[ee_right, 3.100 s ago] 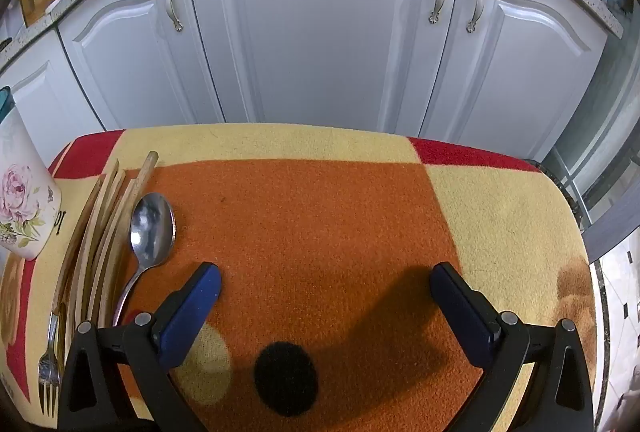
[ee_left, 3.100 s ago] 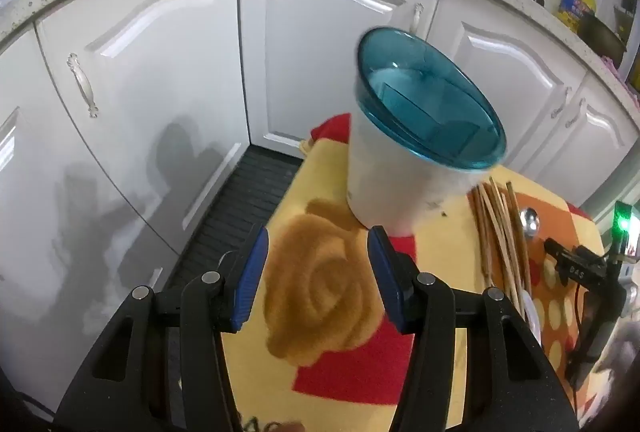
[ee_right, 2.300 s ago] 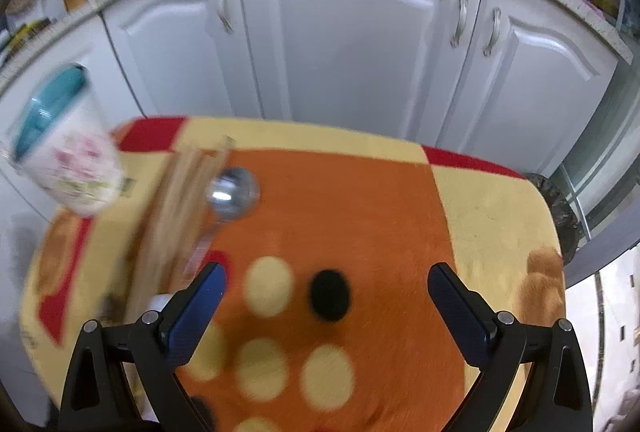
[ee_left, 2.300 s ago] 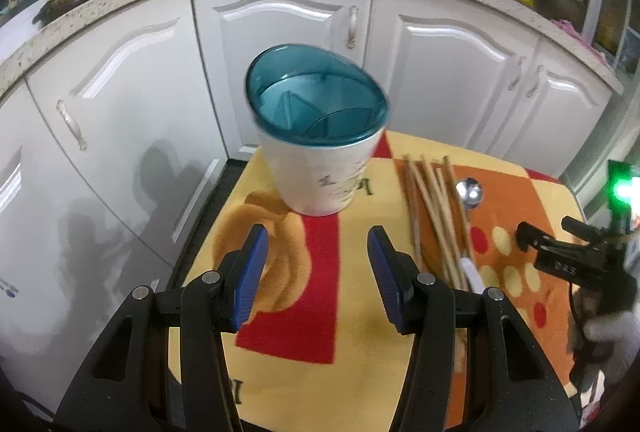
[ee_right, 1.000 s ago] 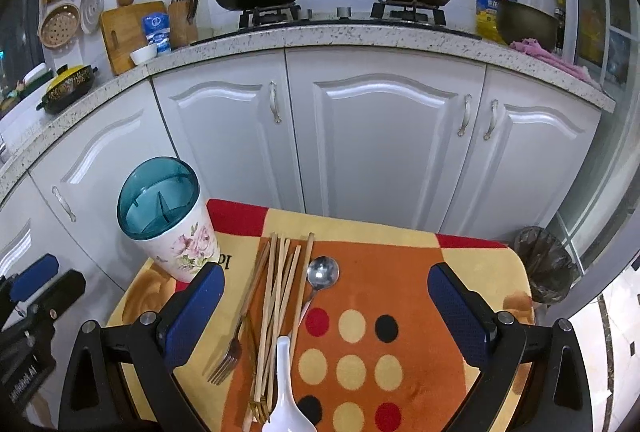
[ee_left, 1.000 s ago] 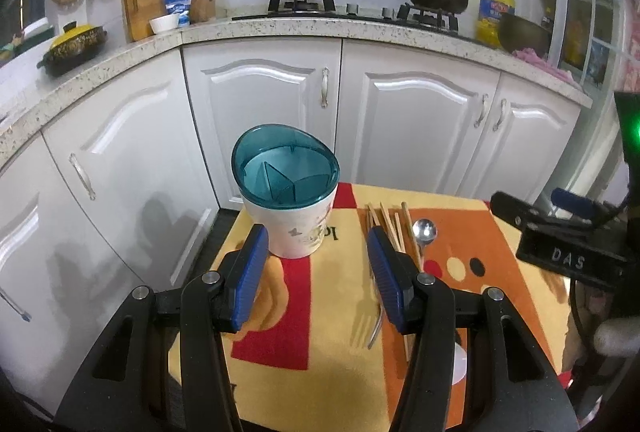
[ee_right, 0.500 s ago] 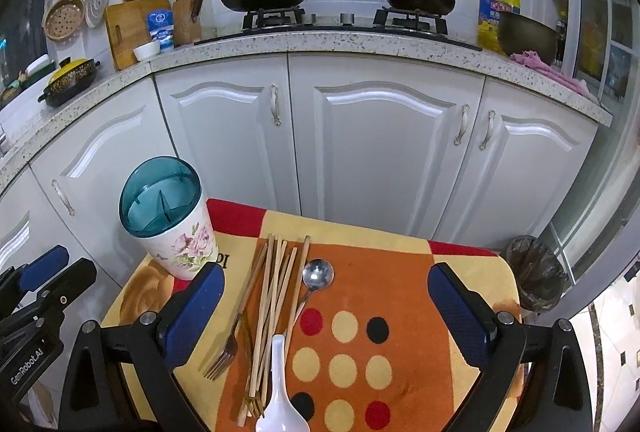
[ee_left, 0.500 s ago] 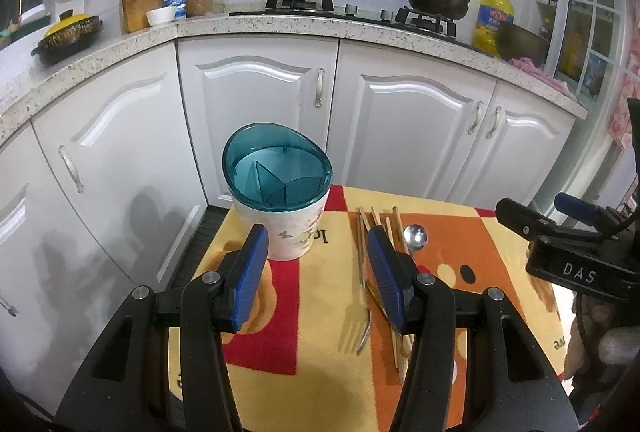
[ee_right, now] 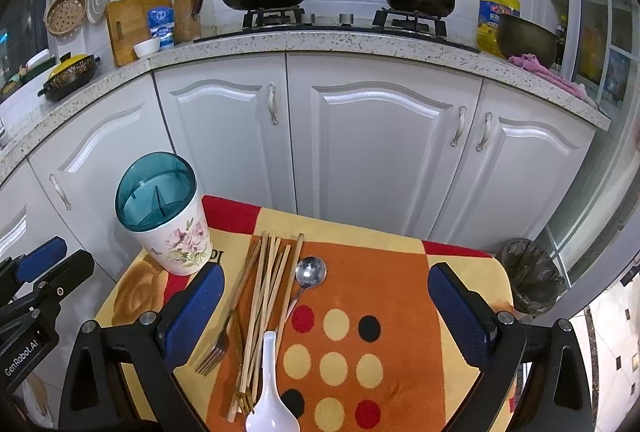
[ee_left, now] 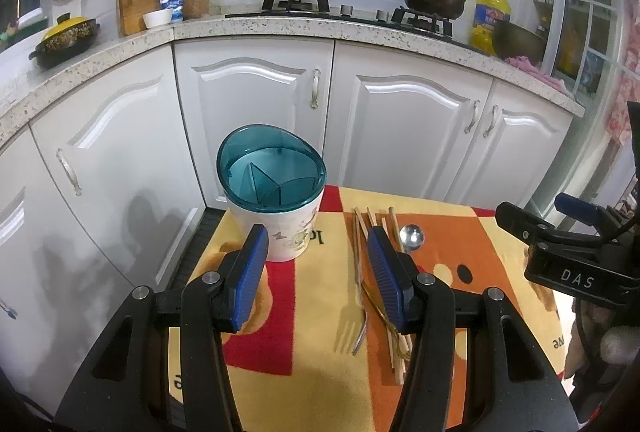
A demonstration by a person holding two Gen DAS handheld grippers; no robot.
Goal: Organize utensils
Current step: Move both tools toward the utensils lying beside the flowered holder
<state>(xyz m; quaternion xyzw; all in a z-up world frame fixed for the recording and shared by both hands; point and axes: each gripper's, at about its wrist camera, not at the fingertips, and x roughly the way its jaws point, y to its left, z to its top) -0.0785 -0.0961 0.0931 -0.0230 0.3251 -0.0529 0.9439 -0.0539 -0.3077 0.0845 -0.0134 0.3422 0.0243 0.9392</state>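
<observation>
Holder [ee_right: 162, 216]: floral cup with a teal divided insert, upright at the mat's [ee_right: 400, 272] 10 o'clock corner; nothing in it.
Chopsticks [ee_right: 264, 304]: a loose bundle flat on the mat, at 3 o'clock of the holder, lying lengthwise.
Fork [ee_right: 218, 342]: just beside the bundle at its 9 o'clock side; tines toward me.
Spoons: metal spoon [ee_right: 308, 274] at the bundle's 3 o'clock side, bowl away from me; white spoon [ee_right: 270, 408] at the 6 o'clock end.
Left gripper [ee_left: 316, 268]: jaws spread, nothing between; above the mat's near edge.
Right gripper [ee_right: 324, 306]: jaws spread wide, holding nothing; above the utensils.
</observation>
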